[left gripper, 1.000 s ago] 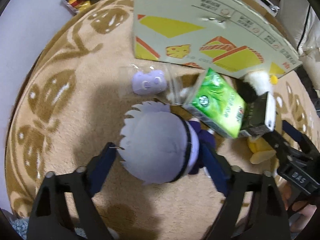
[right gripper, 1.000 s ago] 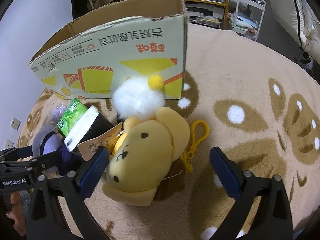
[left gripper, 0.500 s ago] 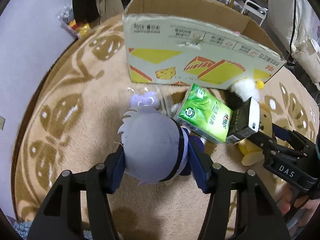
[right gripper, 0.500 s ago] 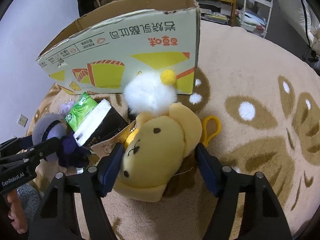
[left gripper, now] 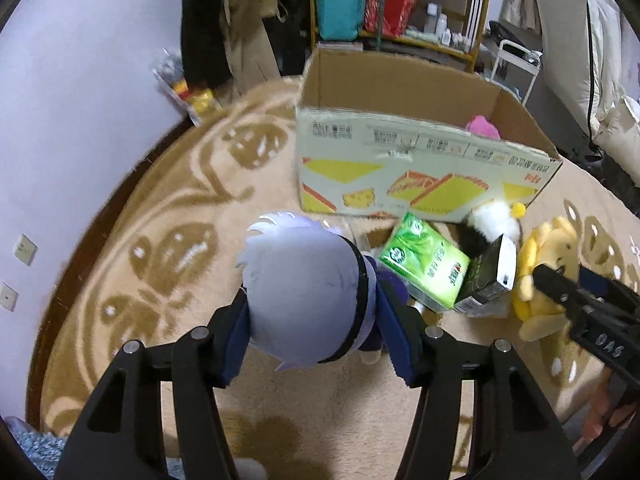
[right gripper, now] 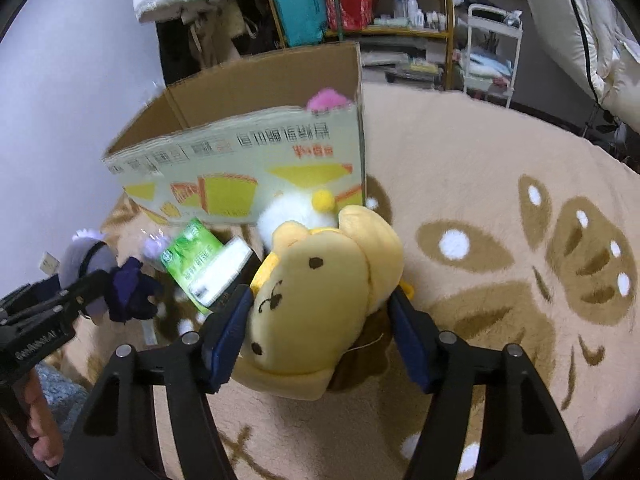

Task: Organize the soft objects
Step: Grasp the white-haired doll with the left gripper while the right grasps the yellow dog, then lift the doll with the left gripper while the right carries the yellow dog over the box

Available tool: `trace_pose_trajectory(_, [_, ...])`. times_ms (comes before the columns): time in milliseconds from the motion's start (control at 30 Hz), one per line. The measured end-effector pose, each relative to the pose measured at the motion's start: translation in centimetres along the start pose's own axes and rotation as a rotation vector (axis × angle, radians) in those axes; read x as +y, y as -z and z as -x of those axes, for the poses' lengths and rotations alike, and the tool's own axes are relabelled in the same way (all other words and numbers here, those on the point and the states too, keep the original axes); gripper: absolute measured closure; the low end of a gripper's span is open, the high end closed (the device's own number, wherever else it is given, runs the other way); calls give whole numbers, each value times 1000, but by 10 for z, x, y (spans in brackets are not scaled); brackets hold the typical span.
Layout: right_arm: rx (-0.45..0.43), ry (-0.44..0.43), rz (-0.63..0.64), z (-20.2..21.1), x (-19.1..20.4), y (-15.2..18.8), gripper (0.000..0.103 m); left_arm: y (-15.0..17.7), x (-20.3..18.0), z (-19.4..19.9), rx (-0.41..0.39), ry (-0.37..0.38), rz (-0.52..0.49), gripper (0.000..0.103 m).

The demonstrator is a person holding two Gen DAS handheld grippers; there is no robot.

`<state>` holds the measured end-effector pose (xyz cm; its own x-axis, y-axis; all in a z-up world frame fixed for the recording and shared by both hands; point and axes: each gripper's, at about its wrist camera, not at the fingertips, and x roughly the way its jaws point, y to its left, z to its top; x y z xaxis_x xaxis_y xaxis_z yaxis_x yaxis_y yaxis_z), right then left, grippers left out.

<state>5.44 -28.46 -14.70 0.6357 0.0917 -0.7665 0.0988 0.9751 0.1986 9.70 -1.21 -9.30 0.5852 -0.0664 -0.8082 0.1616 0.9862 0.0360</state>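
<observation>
The left gripper [left gripper: 316, 328] is clamped on the grey-haired doll [left gripper: 304, 292], and the right gripper [right gripper: 320, 336] is clamped on the yellow dog plush [right gripper: 320, 292]; both toys sit in front of the cardboard box [left gripper: 400, 160]. Between them, nearer the box's printed wall, lie a green tissue pack [left gripper: 424, 268] and a white pompom [right gripper: 292, 212]. Inside the box, a pink plush [right gripper: 326, 100] peeks above the rim. All rest on the beige rug [right gripper: 500, 208].

**Both grippers clamped**

Our left gripper [left gripper: 316, 328] has its blue pads pressed against both sides of a grey-haired plush doll [left gripper: 304, 292]. Our right gripper [right gripper: 320, 332] squeezes a yellow plush dog [right gripper: 320, 292] the same way. Each points forward and slightly downward, the two side by side.
</observation>
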Motion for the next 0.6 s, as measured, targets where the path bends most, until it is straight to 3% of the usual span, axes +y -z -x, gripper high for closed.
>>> trace_pose_trajectory(100, [-96,-27,15,20,5,-2,32,-1,-1,18,-101,-62,-10,45])
trace_pose_trajectory(600, [-470,13,103,102,31,-2,32,1,-13,99,-397,-95,-53,45])
